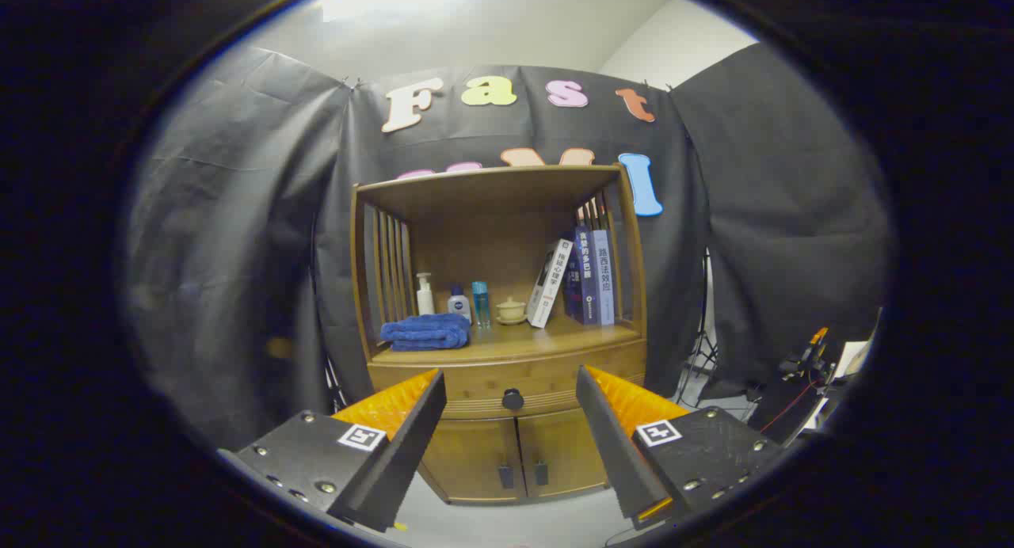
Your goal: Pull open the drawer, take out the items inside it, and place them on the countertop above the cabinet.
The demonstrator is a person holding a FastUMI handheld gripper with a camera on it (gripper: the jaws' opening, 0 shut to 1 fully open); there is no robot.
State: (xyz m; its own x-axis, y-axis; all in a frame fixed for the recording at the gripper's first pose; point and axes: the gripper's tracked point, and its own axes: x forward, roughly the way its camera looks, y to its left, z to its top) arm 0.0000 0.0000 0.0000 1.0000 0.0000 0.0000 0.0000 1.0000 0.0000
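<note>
**Tool spread wide, facing the closed drawer**

The tool point(511, 421) stands well apart from the wooden cabinet point(499, 334), its two fingers spread wide with nothing held between them. The drawer point(475, 382) sits closed in the cabinet front, just under the open shelf, and its dark round knob point(512, 399) shows in the gap between the fingers, beyond their tips. Below the drawer are two small doors point(515, 453), each with a dark handle near the middle seam. What lies inside the drawer is hidden.

On the desk point(554, 338) above the drawer, a folded blue towel point(426, 332) lies at the left front. Behind it stand a white pump bottle point(425, 294), a small white bottle with a dark label point(459, 303) and a clear blue bottle point(480, 302). Right of those sits a pale lidded cup point(511, 310), then a leaning white book point(550, 283) and two upright books point(592, 277) against the cabinet's right side.
</note>
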